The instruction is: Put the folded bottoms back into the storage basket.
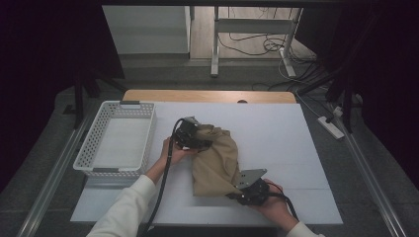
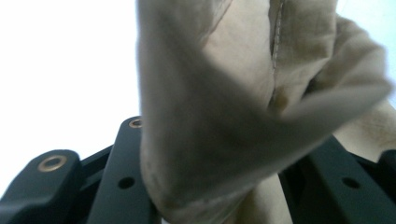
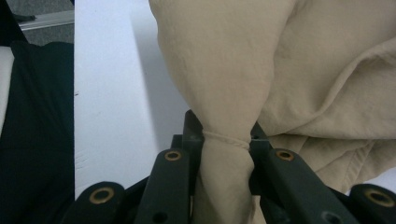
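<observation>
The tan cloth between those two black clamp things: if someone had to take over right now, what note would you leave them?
Left gripper: shut on the far end of the tan cloth, fabric bunched between its jaws.
Right gripper: shut on the near corner, fabric pinched tight.
Things: the cloth lies crumpled mid-table on the white mat, held at both ends. The white basket stands to the left with nothing in it.
Done: both grips taken.
Left: probably lift and spread or fold the cloth, then perhaps put it in the basket; I can't tell which is intended.
</observation>
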`<move>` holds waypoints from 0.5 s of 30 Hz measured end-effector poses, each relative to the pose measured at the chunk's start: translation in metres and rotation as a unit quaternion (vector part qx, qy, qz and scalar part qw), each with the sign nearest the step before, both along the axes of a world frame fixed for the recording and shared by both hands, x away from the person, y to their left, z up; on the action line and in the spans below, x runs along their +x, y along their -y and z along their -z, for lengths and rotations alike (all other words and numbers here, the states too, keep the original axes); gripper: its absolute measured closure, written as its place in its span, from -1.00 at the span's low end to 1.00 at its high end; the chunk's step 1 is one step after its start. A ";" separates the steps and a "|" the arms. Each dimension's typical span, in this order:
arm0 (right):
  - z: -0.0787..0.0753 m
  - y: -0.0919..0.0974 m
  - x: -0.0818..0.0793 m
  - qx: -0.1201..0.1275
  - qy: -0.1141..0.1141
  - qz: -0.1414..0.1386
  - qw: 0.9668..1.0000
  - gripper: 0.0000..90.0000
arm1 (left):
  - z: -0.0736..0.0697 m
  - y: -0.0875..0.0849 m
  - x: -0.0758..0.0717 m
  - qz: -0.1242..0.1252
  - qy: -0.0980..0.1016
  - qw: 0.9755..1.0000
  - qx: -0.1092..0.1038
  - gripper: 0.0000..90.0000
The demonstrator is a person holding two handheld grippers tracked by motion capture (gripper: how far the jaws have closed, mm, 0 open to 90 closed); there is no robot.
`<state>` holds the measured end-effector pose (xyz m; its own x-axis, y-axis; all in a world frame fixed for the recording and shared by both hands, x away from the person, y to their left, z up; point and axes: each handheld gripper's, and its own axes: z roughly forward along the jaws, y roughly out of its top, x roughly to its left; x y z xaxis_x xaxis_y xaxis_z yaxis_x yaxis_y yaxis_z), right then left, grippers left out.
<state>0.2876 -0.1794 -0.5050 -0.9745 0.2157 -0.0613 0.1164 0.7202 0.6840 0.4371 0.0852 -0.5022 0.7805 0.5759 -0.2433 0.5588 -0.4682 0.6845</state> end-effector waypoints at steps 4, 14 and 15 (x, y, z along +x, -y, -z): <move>-0.001 0.001 -0.001 0.006 0.002 0.003 1.000 0.70 | -0.003 -0.001 -0.001 0.002 0.004 1.000 -0.002 0.36; -0.005 0.004 -0.001 0.024 0.012 0.009 1.000 0.70 | -0.012 -0.007 -0.004 0.002 0.011 1.000 -0.014 0.37; -0.006 0.004 -0.001 0.028 0.012 0.010 0.999 0.71 | -0.014 -0.007 -0.005 0.003 0.012 1.000 -0.015 0.37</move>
<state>0.2866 -0.1836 -0.4995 -0.9681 0.2398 -0.0723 0.1138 0.6784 0.7258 0.4323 0.0923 -0.4886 0.7895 0.5645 -0.2408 0.5392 -0.4506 0.7115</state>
